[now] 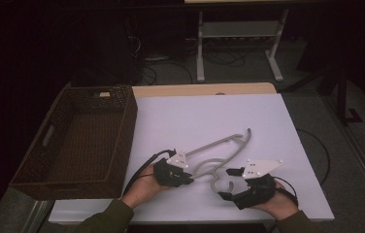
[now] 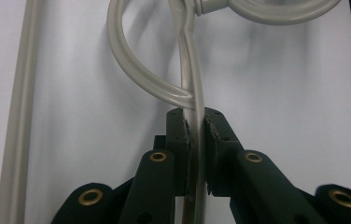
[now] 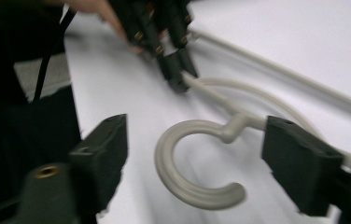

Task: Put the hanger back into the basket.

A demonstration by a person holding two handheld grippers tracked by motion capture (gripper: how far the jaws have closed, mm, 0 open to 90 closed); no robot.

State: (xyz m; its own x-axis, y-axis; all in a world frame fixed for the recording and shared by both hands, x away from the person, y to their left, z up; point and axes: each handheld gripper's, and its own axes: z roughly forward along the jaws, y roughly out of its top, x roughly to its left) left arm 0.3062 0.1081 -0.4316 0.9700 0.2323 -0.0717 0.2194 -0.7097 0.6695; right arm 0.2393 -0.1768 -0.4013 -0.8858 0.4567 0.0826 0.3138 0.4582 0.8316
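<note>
Two tongs, left tongs (image 2: 198, 140) clamping hanger (image 2: 190, 93), right tongs (image 3: 194, 154) wide.

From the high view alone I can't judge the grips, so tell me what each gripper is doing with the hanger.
Observer: The left gripper is shut on the hanger; its pads pinch a thin bar of it just below a loop.
Operator: Now report the right one.
Observer: The right gripper is open. Its jaws stand wide on either side of the hook, touching nothing.
Operator: Say how the hook lies.
Observer: It lies flat on the white table, its open mouth facing the right gripper's right-hand jaw.
</note>
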